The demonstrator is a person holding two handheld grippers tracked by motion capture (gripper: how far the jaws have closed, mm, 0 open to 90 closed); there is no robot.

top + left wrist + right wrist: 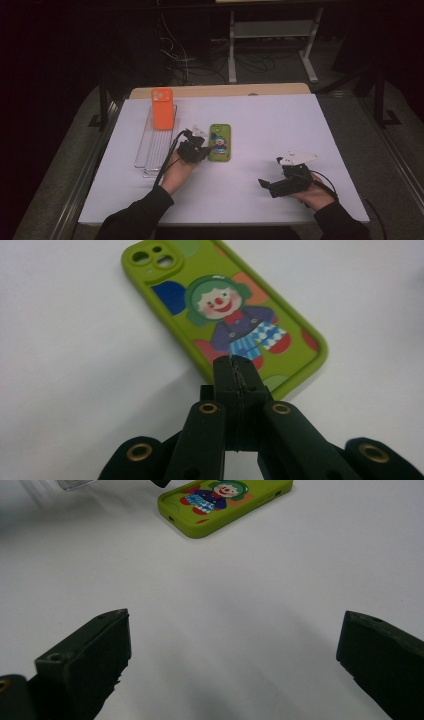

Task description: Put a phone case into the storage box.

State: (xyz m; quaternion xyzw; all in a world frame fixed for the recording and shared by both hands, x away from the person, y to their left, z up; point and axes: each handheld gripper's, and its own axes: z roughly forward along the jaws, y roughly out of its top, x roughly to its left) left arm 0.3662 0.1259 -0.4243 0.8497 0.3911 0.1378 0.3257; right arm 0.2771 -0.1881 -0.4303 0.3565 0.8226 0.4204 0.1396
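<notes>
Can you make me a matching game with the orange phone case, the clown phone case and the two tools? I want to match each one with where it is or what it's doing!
Things:
1. orange phone case
2. green clown phone case
3. left tool
4. right tool

Places or states:
A. jaws wide apart, nothing between them
B. lying flat on the white table
C. standing up in the clear rack
D. jaws shut together, right beside the clown case

Pairs: 1-C, 2-B, 3-D, 4-A
</notes>
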